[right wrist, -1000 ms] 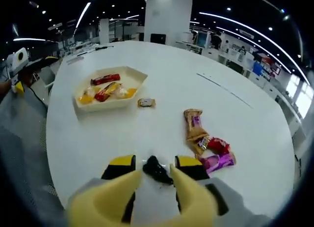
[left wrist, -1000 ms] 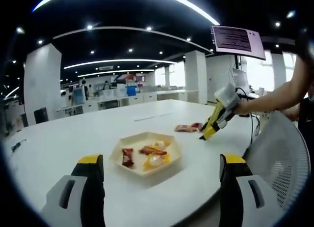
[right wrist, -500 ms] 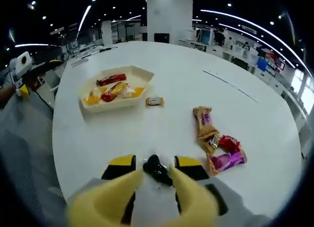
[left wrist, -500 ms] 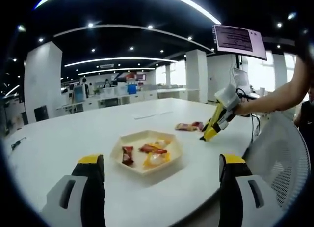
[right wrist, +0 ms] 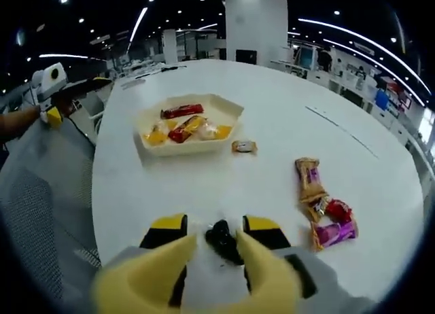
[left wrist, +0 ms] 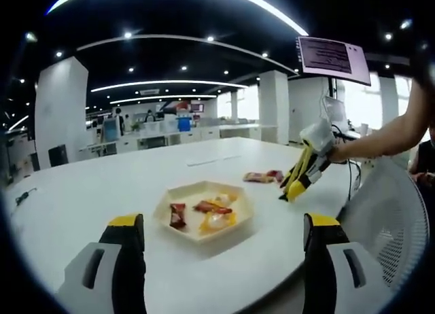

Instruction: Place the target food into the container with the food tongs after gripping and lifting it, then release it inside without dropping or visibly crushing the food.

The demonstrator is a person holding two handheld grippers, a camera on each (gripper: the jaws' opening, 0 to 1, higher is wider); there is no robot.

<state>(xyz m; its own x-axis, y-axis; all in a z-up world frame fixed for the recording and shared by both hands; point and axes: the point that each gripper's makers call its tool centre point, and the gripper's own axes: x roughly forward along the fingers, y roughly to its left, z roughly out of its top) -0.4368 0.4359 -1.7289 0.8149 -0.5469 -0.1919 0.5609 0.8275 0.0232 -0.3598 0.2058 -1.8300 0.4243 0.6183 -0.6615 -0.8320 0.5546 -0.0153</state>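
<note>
Snacks (right wrist: 187, 127) in tray (right wrist: 151, 147) on table (right wrist: 272, 178)

Both views look low across the table (left wrist: 81, 192) — sharing the tray (right wrist: 146, 143).

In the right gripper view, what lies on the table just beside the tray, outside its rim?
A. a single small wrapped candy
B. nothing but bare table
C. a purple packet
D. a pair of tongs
A: a small wrapped candy lies alone on the white table just off the tray rim; the purple packet sits in the far cluster.

White mesh-back office chair (left wrist: 389, 215) at round white table (left wrist: 81, 198) near edge; wall-hung display screen (left wrist: 332, 54) beyond far edge; white square pillar (right wrist: 256, 23).
</note>
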